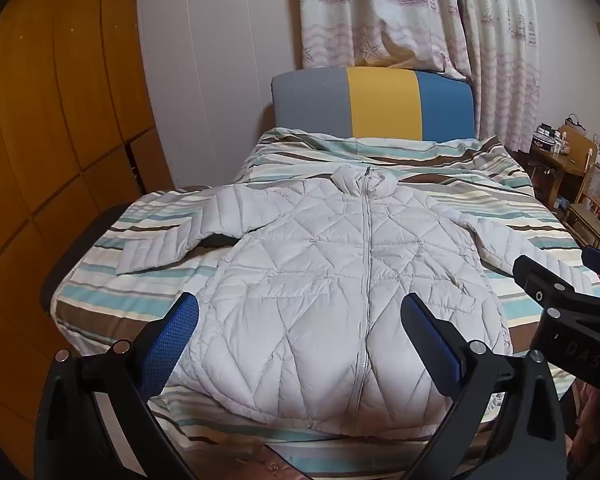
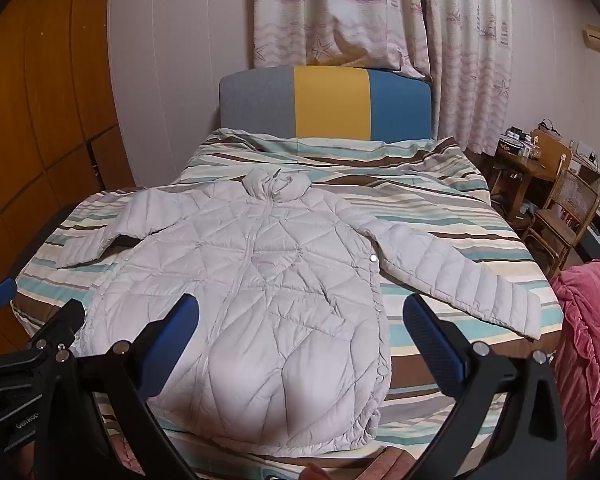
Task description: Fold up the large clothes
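A white quilted puffer jacket (image 1: 332,264) lies flat, front up and zipped, on the striped bed (image 1: 540,236), collar toward the headboard, both sleeves spread out. It also shows in the right wrist view (image 2: 260,288). My left gripper (image 1: 300,312) is open and empty, held above the jacket's hem. My right gripper (image 2: 300,312) is open and empty, above the jacket's lower right side; its body shows at the right of the left wrist view (image 1: 568,312). The left gripper's body shows at the lower left of the right wrist view (image 2: 32,356).
A grey, yellow and blue headboard (image 1: 384,104) stands at the far end under ship-print curtains (image 1: 420,16). Wooden wardrobe doors (image 1: 60,120) are on the left. A wooden chair (image 2: 560,216) and cluttered desk (image 2: 532,160) stand at the right. Pink bedding (image 2: 584,344) lies at the right.
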